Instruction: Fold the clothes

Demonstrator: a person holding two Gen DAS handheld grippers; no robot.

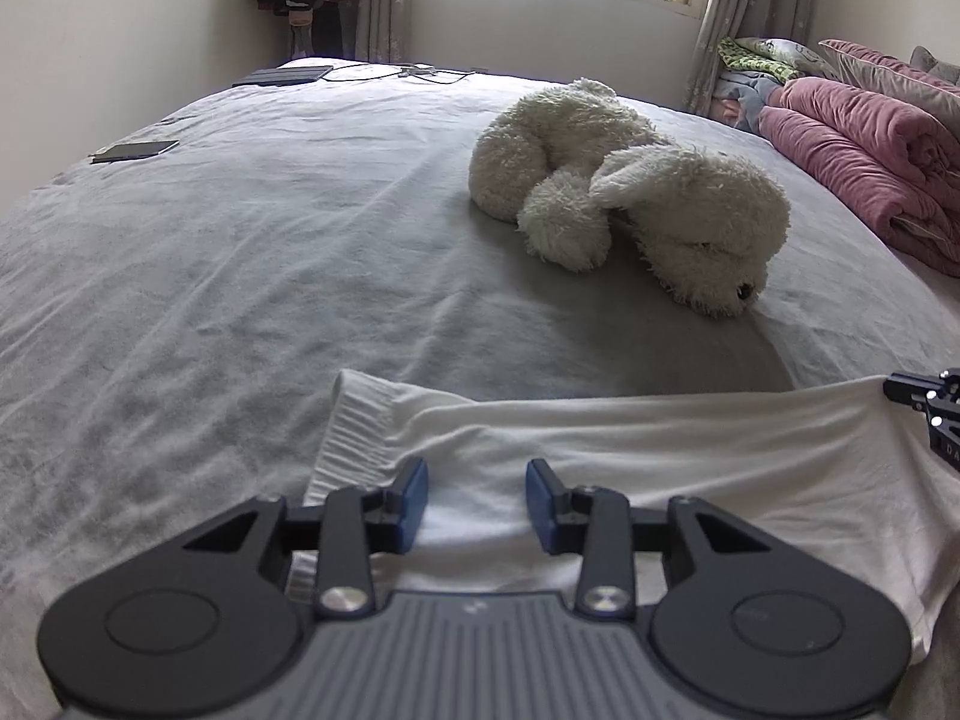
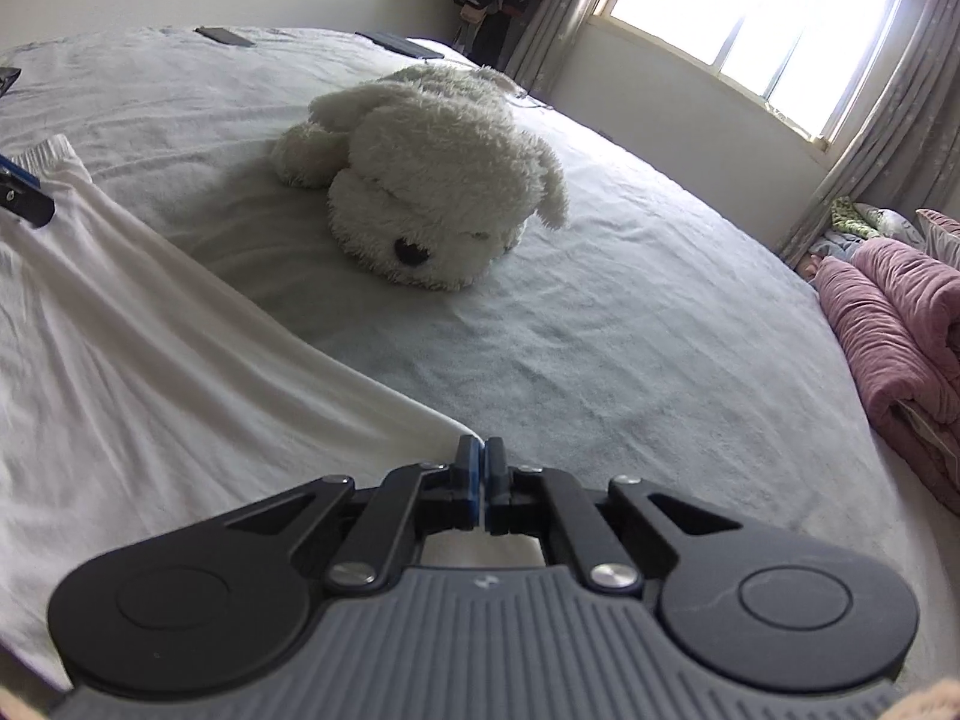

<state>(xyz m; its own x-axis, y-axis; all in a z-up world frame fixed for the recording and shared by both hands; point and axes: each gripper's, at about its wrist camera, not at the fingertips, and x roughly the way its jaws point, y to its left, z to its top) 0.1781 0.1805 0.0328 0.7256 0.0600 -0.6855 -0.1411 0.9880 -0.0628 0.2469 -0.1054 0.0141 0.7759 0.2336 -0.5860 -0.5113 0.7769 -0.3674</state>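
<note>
A white garment (image 1: 660,456) with a ribbed elastic band (image 1: 354,426) lies spread on the grey bed sheet (image 1: 240,270). My left gripper (image 1: 477,480) hovers over its band end, blue pads standing apart and pressing on nothing. At the right edge of the left wrist view, the right gripper's fingers (image 1: 912,390) pinch the garment's far corner, and the cloth runs taut toward them. In the right wrist view my right gripper (image 2: 483,462) is shut on that corner of the garment (image 2: 150,360). One of the left gripper's fingers (image 2: 24,198) shows at the far left.
A white plush dog (image 1: 630,192) (image 2: 432,180) lies on the bed just beyond the garment. A folded pink quilt (image 1: 870,150) (image 2: 900,330) and pillows sit at the right. A phone (image 1: 135,151), a tablet (image 1: 282,77) and cables lie along the far edges.
</note>
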